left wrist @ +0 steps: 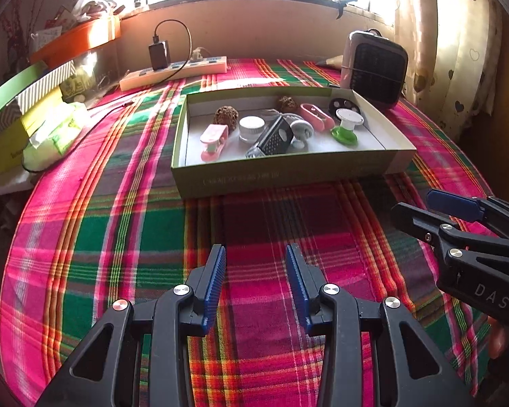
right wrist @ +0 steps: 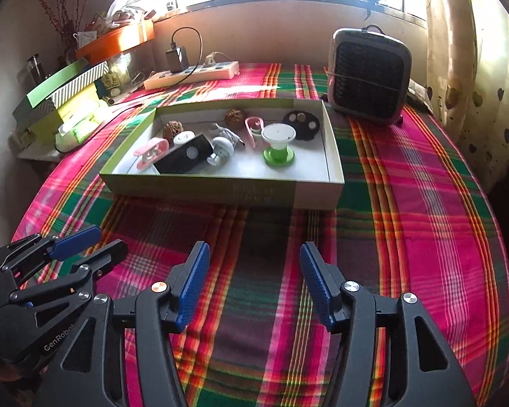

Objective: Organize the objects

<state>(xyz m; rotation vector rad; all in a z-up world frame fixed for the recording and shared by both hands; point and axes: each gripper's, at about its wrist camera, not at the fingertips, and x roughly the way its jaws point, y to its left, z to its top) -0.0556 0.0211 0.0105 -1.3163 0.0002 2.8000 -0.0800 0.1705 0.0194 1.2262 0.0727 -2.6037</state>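
Observation:
A shallow green cardboard box (left wrist: 288,173) (right wrist: 220,193) lies on the plaid cloth ahead of both grippers. In it are a pink clip (left wrist: 213,137), two brown knobbly balls (left wrist: 225,115), a white jar (left wrist: 251,129), a black grater (left wrist: 275,135), a green-and-white spool (left wrist: 346,129) (right wrist: 278,144) and a black disc (left wrist: 344,105). My left gripper (left wrist: 255,249) (right wrist: 110,237) hovers open over bare cloth in front of the box, holding nothing. Beside it on the right, my right gripper (right wrist: 254,247) (left wrist: 414,203) is open too, only cloth showing between its blue pads.
A small grey heater (left wrist: 373,68) (right wrist: 368,79) stands behind the box's right end. A power strip (left wrist: 173,73) with a charger lies at the back by the wall. Stacked boxes and a tissue pack (left wrist: 56,134) crowd the left edge. A curtain hangs at right.

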